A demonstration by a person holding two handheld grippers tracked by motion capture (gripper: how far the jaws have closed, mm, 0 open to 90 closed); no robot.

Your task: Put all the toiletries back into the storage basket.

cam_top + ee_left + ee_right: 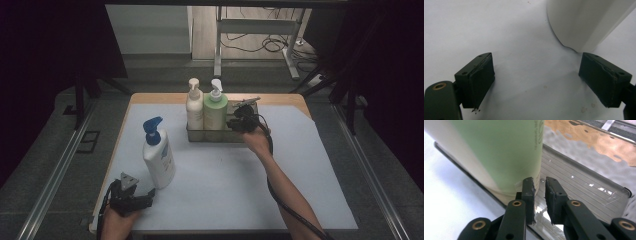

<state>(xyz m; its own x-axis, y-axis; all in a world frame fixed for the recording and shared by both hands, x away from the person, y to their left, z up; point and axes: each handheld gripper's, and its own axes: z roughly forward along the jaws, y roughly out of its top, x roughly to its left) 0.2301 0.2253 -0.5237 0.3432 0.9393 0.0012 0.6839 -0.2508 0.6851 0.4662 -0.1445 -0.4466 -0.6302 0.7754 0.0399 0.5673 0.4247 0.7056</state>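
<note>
Nearest the person, the left tongs point(145, 199) lie low on the white-covered tabletop point(225, 175) with their jaws spread wide and nothing between them; the left gripper view looks past those jaws to the rounded base of a white bottle just beyond the right-hand pad. That is the white bottle with the blue pump point(158, 155), standing upright alone just beside the left tongs, one of three pump bottles in all. Farther off, the right tongs point(239, 121) reach over the near rim of the single clear tray point(197, 135), their jaws parted only by a narrow gap and gripping nothing. In the right gripper view they sit just beside the green bottle point(499, 150). The tray holds two upright bottles side by side, the cream bottle point(194, 107) and the green one.
</note>
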